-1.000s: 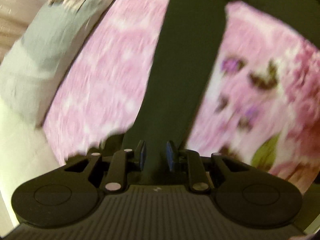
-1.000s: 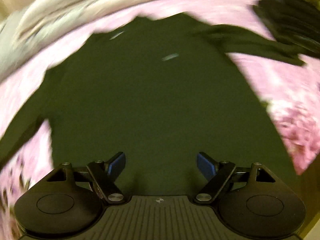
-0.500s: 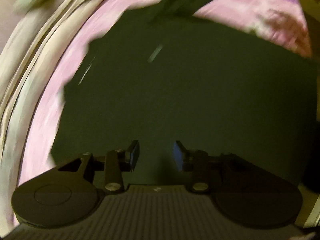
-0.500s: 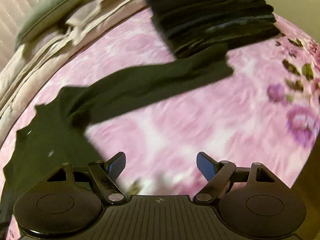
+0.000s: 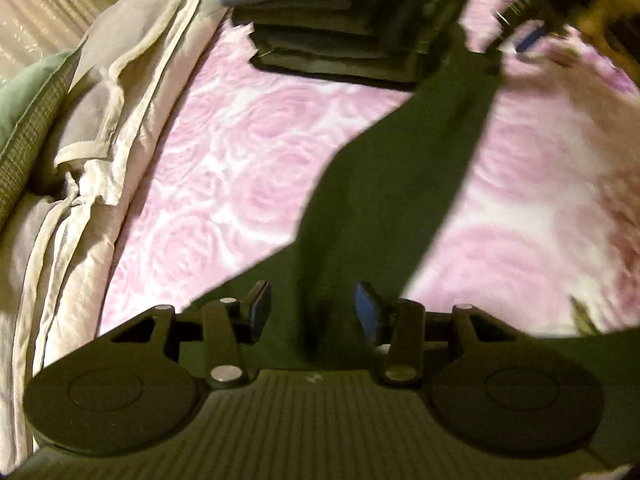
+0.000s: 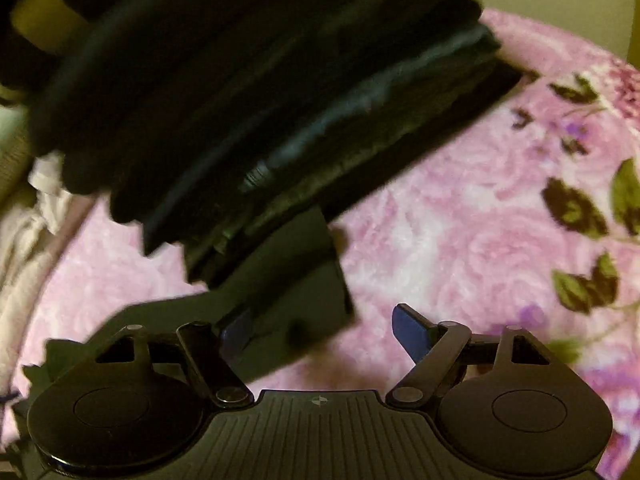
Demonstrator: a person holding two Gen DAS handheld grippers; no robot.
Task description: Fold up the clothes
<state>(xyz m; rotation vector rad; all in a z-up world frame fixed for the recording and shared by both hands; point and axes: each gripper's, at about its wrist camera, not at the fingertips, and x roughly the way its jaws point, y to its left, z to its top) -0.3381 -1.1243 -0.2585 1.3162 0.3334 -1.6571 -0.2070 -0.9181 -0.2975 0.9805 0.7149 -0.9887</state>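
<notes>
1. Left gripper (image 5: 312, 312): jaws are seen spread and opening; dark garment (image 5: 392, 184) lies between and under them, and the pads are not seen pressing on it.
2. Right gripper (image 6: 324, 328): jaws are seen spread and closing; the garment's sleeve end (image 6: 296, 292) sits by the left pad, and the right pad is over bare blanket, clear of the cloth.
3. The garment is spread on the pink floral blanket (image 5: 224, 184) of the bed; in the left view a long strip of it is seen running away toward the stack.
4. Folded dark clothes are seen piled in a stack (image 5: 344, 40) on the blanket, farther off; in the right view the stack (image 6: 256, 112) fills the upper frame, with the sleeve end just beside its lower edge.
5. Beige bedding (image 5: 100, 120) is seen bunched along the blanket's left edge, with a green cushion (image 5: 28, 92) beyond it.
6. The right gripper is seen blurred at the top right of the left view.
</notes>
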